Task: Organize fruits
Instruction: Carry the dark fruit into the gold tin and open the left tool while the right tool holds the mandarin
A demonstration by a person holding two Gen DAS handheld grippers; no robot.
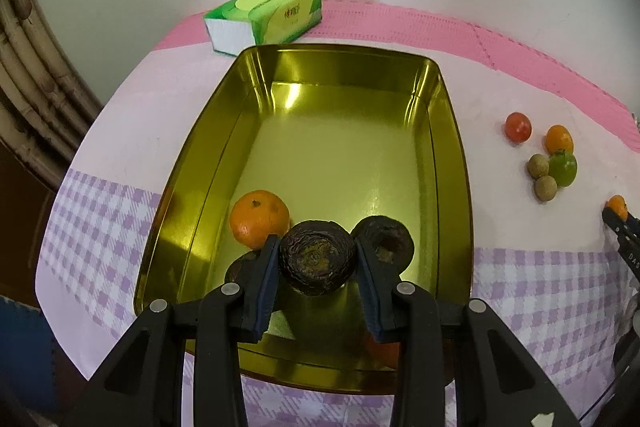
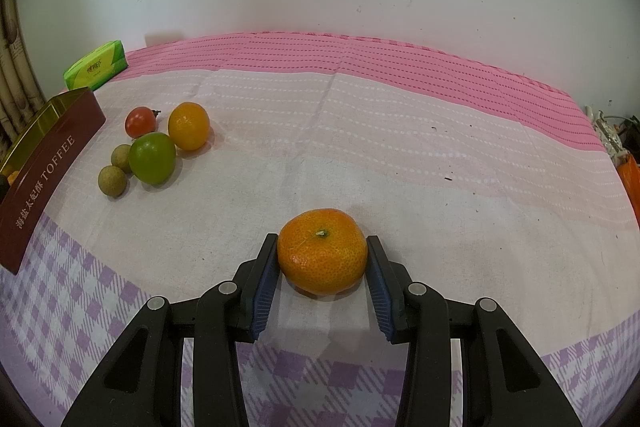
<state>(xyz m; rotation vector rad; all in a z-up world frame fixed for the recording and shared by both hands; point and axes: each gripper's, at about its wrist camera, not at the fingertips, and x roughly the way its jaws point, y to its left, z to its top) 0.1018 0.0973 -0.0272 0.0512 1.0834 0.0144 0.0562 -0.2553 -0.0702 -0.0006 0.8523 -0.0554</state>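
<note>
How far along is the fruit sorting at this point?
Done: a mandarin and a dark wrinkled fruit lie in the gold tin. In hand: the left gripper holds another dark fruit over it; the right gripper grips an orange on the cloth. Left: five small fruits.

We take the tin (image 1: 452,131) as landmark. Its far half lies bare, so we could pass there. Its near end is crowded: an orange (image 1: 259,218) by the left wall, a dark fruit (image 1: 386,239) toward the right wall, and another dark fruit (image 1: 318,258) gripped in our left tongs (image 1: 318,269). Right of the tin, a cluster of small fruits (image 2: 154,145) blocks the cloth (image 2: 360,147). Farther right the cloth is open, save the orange (image 2: 322,251) clamped in our right tongs (image 2: 322,263). Behind the tin's far left corner sits a tissue pack (image 1: 266,13).
</note>
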